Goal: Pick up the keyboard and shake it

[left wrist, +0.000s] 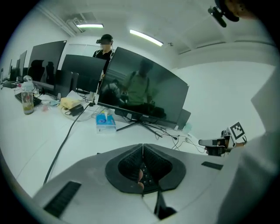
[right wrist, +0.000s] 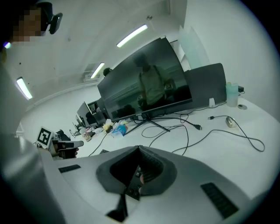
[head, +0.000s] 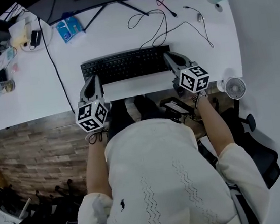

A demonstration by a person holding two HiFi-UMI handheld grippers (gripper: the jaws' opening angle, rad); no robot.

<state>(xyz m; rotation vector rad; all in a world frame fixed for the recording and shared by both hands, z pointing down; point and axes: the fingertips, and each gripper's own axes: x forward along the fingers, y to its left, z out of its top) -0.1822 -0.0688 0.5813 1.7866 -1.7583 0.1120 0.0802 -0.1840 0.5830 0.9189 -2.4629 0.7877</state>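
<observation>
The black keyboard (head: 126,64) runs left to right over the white desk (head: 42,104), in front of the person. My left gripper (head: 94,80) is shut on its left end, my right gripper (head: 169,57) on its right end. In the left gripper view the jaws (left wrist: 142,147) meet at the tips, with a strip of the keyboard's keys (left wrist: 148,176) caught between the dark pads. The right gripper view shows the same: my right gripper (right wrist: 139,148) has its jaws together, and the keyboard's edge (right wrist: 132,183) is pinched low between the pads. Each gripper sees the other across the keyboard.
A large dark monitor (left wrist: 144,94) on a tripod foot stands behind the keyboard. Loose black cables (head: 169,25) trail over the desk's right half. A blue tissue pack (head: 69,27) lies at the back left, a small white fan (head: 235,87) at the desk's right edge. Another person (left wrist: 104,49) stands behind the monitors.
</observation>
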